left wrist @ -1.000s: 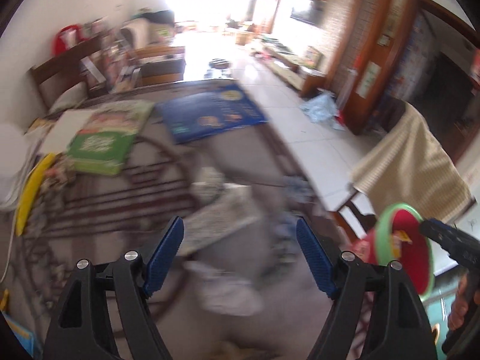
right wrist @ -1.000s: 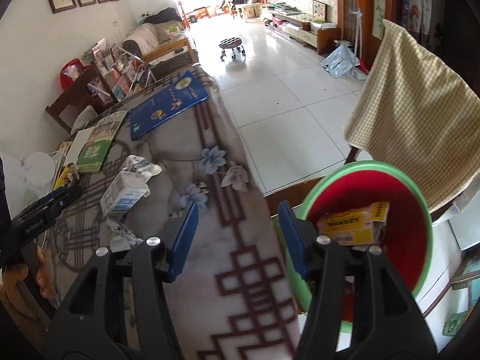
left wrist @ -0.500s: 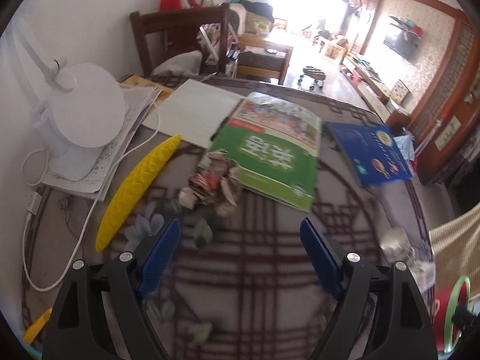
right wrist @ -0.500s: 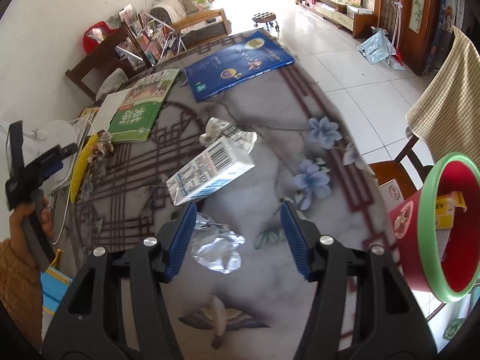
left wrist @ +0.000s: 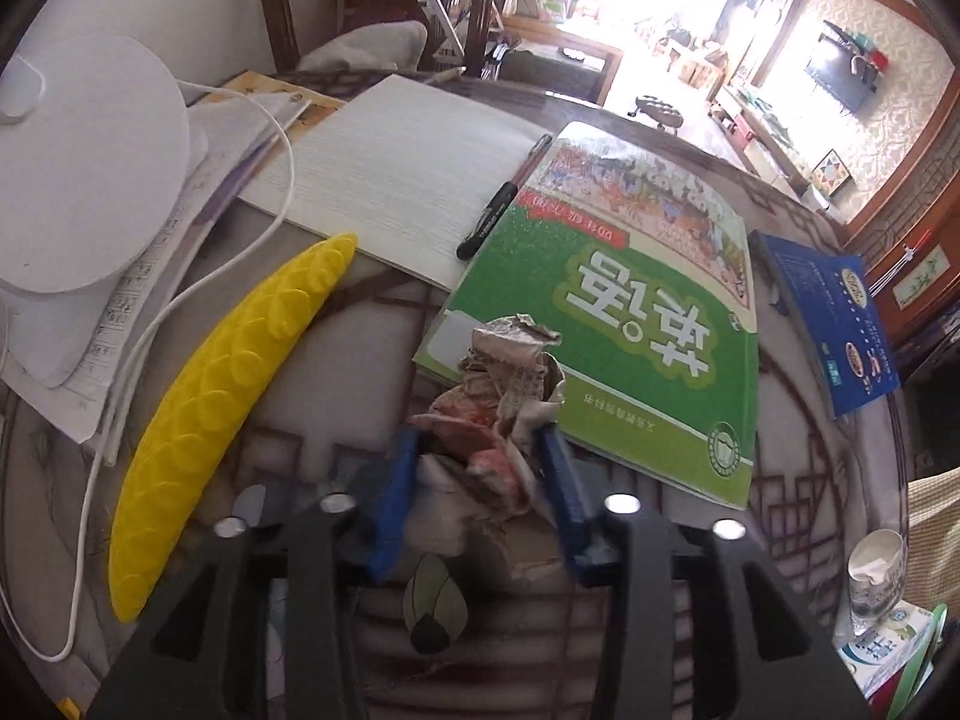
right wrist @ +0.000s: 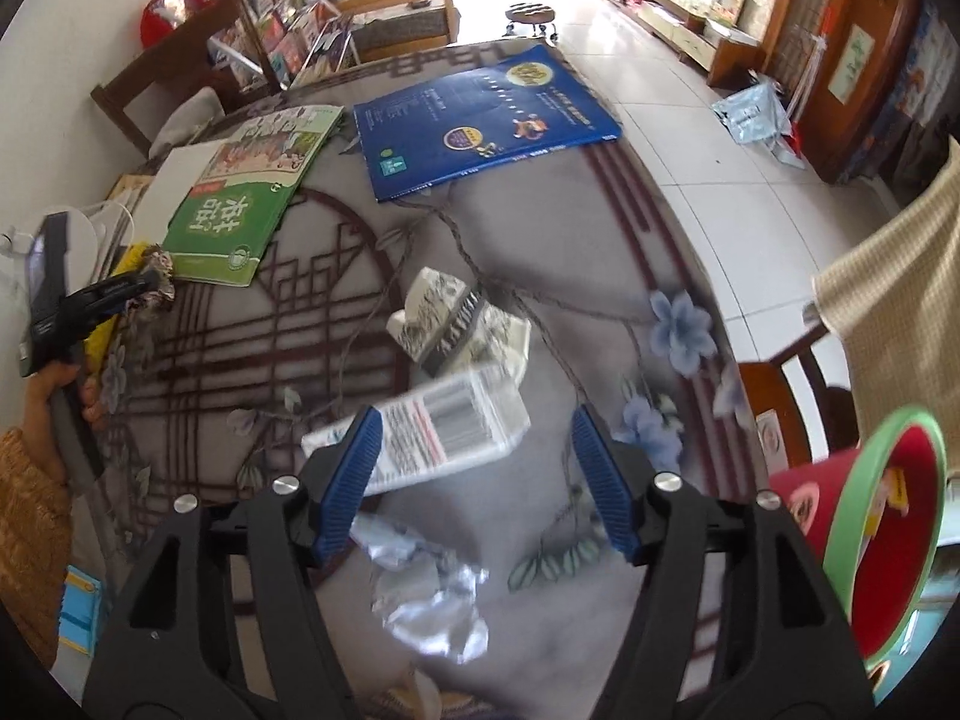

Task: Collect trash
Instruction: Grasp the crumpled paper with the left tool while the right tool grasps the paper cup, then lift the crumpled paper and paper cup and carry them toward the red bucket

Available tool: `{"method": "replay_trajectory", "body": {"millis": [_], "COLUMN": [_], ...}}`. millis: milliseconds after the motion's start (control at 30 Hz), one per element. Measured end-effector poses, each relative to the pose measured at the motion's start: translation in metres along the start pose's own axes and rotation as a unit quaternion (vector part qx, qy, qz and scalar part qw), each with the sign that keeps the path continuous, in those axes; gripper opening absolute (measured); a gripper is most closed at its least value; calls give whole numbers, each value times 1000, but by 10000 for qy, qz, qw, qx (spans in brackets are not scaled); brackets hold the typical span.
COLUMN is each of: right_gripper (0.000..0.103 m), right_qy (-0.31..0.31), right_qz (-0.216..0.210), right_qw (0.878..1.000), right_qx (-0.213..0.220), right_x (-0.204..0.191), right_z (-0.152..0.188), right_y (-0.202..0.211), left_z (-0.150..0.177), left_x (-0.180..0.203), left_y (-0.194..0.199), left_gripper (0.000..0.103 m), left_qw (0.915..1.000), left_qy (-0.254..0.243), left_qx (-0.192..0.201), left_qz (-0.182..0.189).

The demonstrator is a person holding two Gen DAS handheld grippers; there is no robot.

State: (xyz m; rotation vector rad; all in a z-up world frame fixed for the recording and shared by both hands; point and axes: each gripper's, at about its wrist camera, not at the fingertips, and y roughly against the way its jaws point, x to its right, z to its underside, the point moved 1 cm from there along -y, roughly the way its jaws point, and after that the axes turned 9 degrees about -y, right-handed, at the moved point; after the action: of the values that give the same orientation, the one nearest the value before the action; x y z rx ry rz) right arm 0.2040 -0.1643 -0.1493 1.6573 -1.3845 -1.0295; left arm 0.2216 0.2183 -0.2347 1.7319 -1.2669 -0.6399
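Observation:
A crumpled paper wrapper (left wrist: 501,405) lies on the patterned table beside a green book (left wrist: 630,324). My left gripper (left wrist: 480,453) has closed its blue pads onto both sides of the wrapper. In the right wrist view my right gripper (right wrist: 474,426) is open and hovers over a white carton (right wrist: 444,429) lying on its side. A crumpled foil piece (right wrist: 429,594) lies below it and a torn white packet (right wrist: 456,321) just beyond. The red bin with a green rim (right wrist: 882,540) stands at the right, off the table's edge, holding a yellow box.
A yellow ridged banana-shaped object (left wrist: 222,414), a white lamp base (left wrist: 78,162) with its cord, a white notebook (left wrist: 396,174) and a pen (left wrist: 486,219) lie at the left. A blue book (right wrist: 480,120) lies at the far side. A cloth-draped chair (right wrist: 888,312) stands right.
My left gripper swung from the table's middle to the wrapper by the green book and closed on it. My right gripper moved from the bin toward the white carton.

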Motion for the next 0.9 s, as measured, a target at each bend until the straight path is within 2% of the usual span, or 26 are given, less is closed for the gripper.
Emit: {"method": "replay_trajectory", "body": {"millis": [33,133,300,367,467,533,567,600,733,900], "right_gripper": [64,64,64,64,64,62,51,49,46,44], "right_qy": [106,449,894,999,1099,1261,1354,1427,1330,1064], "right_qz": [27,142,293,261,394,522,599,698,578,274], "right_qw": [9999,9983,9925,9904,9872,9856,9843,9834,9871,9938], "right_qx": [-63,-355,-786,-916,-1091,-995,-963,-879,-684,-196], "right_x": [-4,-18,-35,-41,-44,-48,-50,-51,-50,-51], "right_z": [-8,-26,-38,-39,-35,-33,-32,-31,-26,-24], "right_y": [-10,-41,-85,-96,-112,-114,-115,-114,-103,-61], "left_z": [5,25,69,86,98,99,99,98,95,96], "left_x": [-1,-1,21,30,42,46,48,49,51,55], "left_y": [8,31,68,82,91,94,94,95,101,109], "left_gripper": [28,28,28,29,29,30,30,30,30,30], "left_qw": [9999,9991,9984,9972,9966,9963,9962,9962,9961,9957], "left_qy": [62,204,-5,-60,-263,-315,-330,-337,-340,-428], "left_qx": [49,129,155,145,117,95,108,129,199,246], "left_qz": [84,352,541,733,768,800,796,787,793,782]}}
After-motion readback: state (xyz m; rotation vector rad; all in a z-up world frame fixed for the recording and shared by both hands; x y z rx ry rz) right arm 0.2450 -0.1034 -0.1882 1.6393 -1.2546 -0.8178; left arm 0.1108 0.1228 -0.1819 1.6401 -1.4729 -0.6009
